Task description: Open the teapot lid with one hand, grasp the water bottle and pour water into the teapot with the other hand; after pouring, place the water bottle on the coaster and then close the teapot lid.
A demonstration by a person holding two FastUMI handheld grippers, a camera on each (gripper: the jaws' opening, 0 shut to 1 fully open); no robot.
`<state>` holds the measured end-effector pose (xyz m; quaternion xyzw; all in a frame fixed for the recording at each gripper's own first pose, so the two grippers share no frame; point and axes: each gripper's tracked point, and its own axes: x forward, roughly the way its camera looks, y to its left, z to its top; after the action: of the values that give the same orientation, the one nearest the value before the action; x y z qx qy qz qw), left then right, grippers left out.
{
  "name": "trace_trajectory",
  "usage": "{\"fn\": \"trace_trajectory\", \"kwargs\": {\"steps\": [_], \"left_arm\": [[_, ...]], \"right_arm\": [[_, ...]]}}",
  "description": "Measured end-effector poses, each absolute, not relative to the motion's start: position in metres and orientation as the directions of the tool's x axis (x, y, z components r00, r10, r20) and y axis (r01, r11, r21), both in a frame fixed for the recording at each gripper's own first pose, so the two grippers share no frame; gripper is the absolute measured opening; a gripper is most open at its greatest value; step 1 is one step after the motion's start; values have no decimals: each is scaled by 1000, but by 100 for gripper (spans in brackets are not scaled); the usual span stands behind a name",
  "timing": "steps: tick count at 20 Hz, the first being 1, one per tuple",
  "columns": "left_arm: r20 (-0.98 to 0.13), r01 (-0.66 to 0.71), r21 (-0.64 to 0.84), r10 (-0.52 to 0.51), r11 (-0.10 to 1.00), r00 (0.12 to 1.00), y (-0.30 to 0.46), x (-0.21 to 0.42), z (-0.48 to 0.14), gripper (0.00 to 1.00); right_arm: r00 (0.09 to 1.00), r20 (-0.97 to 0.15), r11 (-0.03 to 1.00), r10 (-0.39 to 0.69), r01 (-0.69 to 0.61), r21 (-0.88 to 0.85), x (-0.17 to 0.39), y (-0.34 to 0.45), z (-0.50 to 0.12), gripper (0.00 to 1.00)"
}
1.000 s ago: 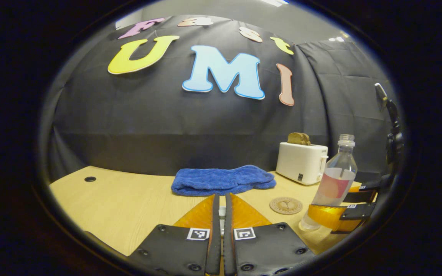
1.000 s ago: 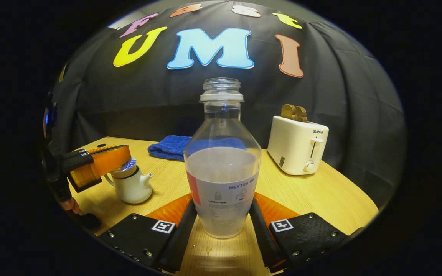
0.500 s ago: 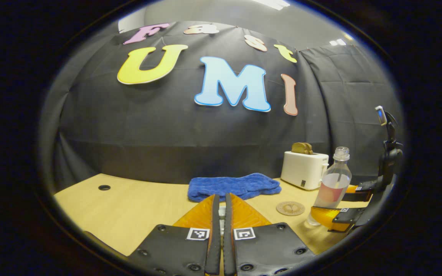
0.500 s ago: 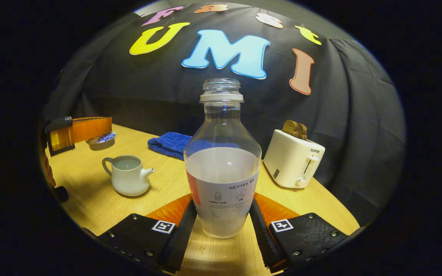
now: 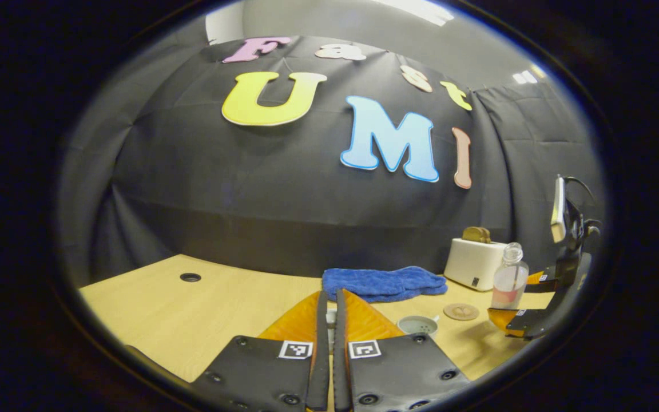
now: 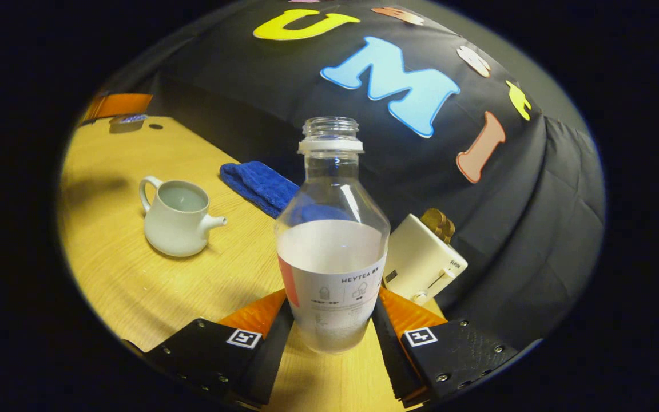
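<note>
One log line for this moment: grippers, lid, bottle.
left gripper: shut on lid | right gripper: shut on water bottle, uncapped, part full | teapot: open on table | pour: not started

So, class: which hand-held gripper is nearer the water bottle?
Right. The right hand-held gripper clamps the water bottle between its fingers; the left hand-held gripper holds the lid away past the teapot.

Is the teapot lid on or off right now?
Off. The teapot stands open-mouthed on the table, its inside showing; the left gripper holds the lid away.
</note>
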<state>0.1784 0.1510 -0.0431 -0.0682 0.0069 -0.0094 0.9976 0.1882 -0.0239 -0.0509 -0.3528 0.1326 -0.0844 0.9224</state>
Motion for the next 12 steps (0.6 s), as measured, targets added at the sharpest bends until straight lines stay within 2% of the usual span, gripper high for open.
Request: {"fn": "trace_trajectory", "kwargs": {"steps": [12], "left_arm": [[-19, 32, -187, -36, 982, 999, 153, 180, -53, 9]], "right_arm": [[934, -127, 319, -335, -14, -948, 217, -26, -39, 76]]}}
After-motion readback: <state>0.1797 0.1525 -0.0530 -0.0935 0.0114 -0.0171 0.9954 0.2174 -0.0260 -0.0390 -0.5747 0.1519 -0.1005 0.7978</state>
